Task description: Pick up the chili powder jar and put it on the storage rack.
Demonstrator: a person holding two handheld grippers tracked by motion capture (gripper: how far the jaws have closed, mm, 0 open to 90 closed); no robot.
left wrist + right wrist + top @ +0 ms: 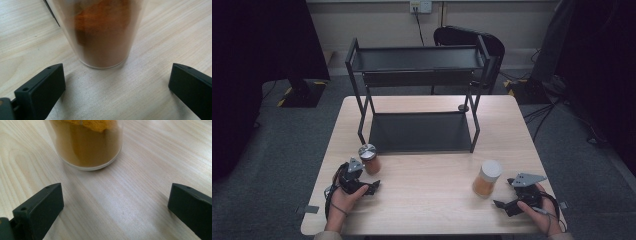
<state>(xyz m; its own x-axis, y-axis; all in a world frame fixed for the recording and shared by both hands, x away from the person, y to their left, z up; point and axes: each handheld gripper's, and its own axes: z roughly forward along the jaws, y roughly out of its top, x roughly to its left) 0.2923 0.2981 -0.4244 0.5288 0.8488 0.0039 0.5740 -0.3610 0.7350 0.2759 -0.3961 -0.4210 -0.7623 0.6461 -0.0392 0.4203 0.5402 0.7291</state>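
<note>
two jars, two grippers, each lined up on its own

the left gripper sits at the near left of the table, and the jar of reddish-brown powder, the one with the metal lid, stands upright just beyond it, close to the front left leg of the black shelf rack. in the left gripper view that jar rises straight ahead between the two black jaws, which stand spread wide with bare wood between them; neither jaw touches the glass, and the base of the jar is still a little ahead of the tips.

the right gripper rests at the near right, and the jar of orange-yellow powder with the white lid stands upright just to its inner side. in the right gripper view this jar lies ahead and left of centre, so the jaws (also spread wide, holding nothing) are not yet squared on it.

both jars have their long axis vertical, so a side grasp across the body looks right. each hand is plainly nearer its own jar. the left needs, i judge, only a short push forward before closing; the right needs a small swing toward its left first, or one jaw may nudge the jar over.
</note>
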